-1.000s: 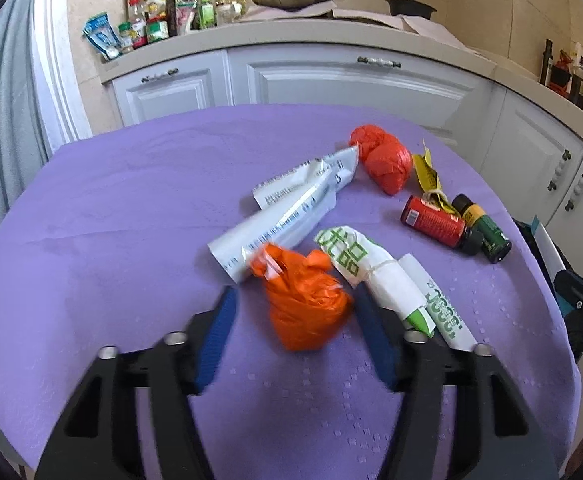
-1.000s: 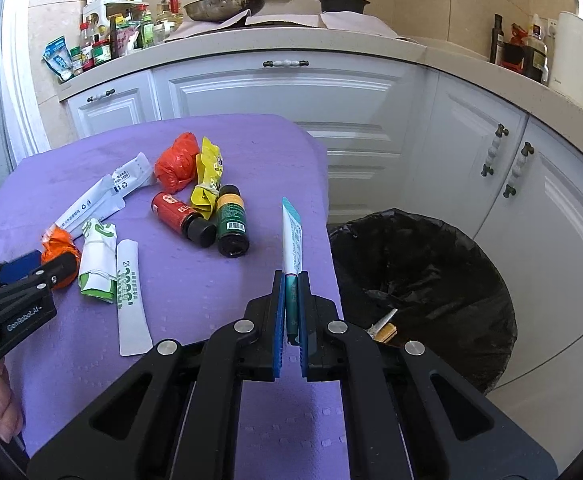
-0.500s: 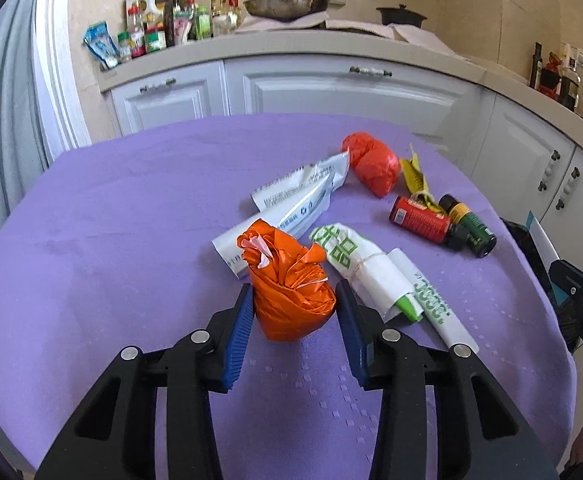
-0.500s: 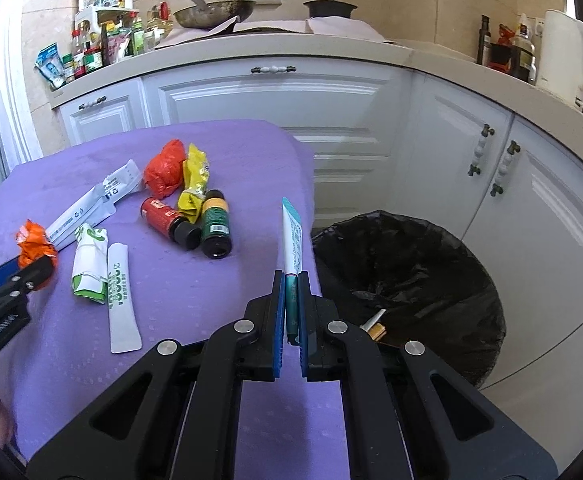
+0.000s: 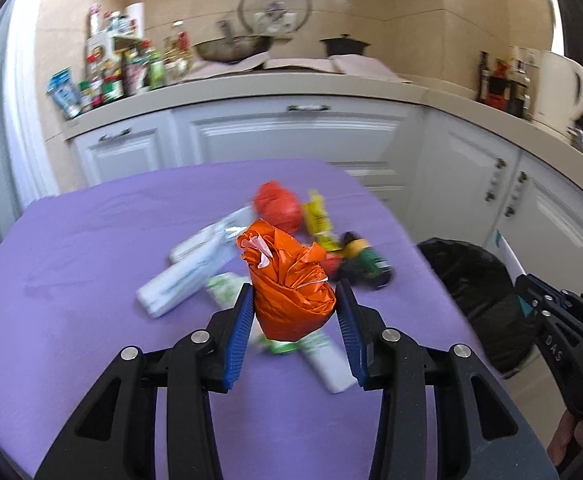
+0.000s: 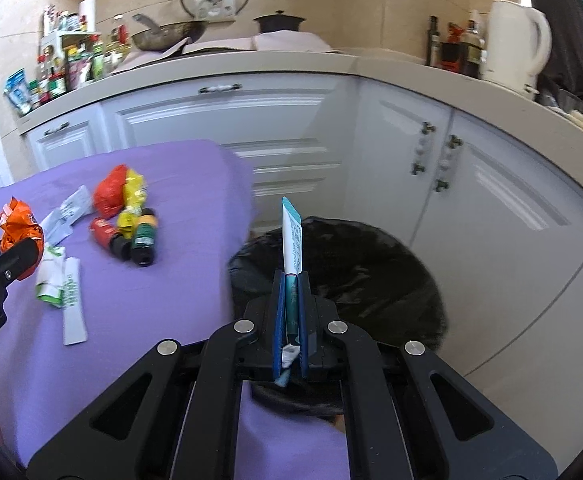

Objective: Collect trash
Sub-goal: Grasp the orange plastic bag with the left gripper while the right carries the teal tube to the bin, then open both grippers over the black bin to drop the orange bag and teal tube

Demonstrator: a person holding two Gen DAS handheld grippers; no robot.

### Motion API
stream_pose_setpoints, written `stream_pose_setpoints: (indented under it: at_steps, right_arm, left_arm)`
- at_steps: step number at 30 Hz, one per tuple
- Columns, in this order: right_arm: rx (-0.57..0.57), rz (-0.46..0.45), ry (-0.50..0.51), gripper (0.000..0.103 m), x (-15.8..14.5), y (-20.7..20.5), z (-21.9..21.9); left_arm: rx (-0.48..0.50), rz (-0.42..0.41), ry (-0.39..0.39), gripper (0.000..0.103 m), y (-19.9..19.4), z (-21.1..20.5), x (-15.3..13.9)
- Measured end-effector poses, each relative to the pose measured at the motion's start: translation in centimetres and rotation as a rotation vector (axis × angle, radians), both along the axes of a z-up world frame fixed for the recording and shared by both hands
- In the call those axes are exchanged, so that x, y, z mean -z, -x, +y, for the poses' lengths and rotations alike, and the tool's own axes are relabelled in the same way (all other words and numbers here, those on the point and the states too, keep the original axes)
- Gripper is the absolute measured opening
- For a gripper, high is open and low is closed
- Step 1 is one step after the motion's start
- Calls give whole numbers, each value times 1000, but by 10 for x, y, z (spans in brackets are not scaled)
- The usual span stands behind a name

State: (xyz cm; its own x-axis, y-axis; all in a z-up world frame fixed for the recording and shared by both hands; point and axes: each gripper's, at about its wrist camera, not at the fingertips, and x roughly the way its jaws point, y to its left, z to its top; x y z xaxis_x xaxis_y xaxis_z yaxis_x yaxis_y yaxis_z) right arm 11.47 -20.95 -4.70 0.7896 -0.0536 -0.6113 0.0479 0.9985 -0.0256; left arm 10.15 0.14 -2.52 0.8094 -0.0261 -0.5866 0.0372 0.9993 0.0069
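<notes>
My left gripper (image 5: 294, 300) is shut on a crumpled orange plastic bag (image 5: 289, 280), lifted above the purple table (image 5: 91, 320). The same orange bag (image 6: 19, 228) shows at the left edge of the right wrist view. My right gripper (image 6: 290, 280) is shut on a flat white and teal tube (image 6: 292, 236) that stands upright over the black-lined trash bin (image 6: 371, 272). On the table lie white tubes (image 5: 195, 268), a red bag (image 5: 277, 206), a yellow wrapper (image 5: 319, 220), a red bottle (image 6: 107, 232) and a green bottle (image 6: 145, 236).
White kitchen cabinets (image 6: 291, 128) run behind the table and bin, with a counter holding jars, a pan and a white kettle (image 6: 515, 40). The bin (image 5: 471, 280) stands on the floor off the table's right edge. A hand (image 5: 571, 440) shows at the lower right of the left wrist view.
The left gripper closed on the orange bag and lifted it off the table. The right gripper carried the tube from the table's edge to above the bin.
</notes>
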Motion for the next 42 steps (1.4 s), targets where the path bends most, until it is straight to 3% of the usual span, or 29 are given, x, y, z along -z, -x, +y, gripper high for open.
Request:
stream_pose_setpoints:
  at_steps: [9,28,31,35,39,42]
  right_arm:
    - [91,-4,0,6,4,-3,-41]
    - [173,3,-11,7,24,-32,-90]
    - [177,14,-14,14,29,-40,-94]
    - [191,15,-6,25,32,-43,-97]
    - [198,14,-6,27,32,-41,-97]
    - [202,4,3,37,28,-38,-93]
  left_arm:
    - [124,-34,-23,42,-13,-63,-2]
    - [217,-28,-86,42,-59,-139,15]
    - [236,-13,-112,44,-66,-149,20]
    - [227,13,-110,54,-72,-150,25]
    - [211,28,-104,56,-75,-146,25]
    - [195,25,-96,56,-73,-139,22]
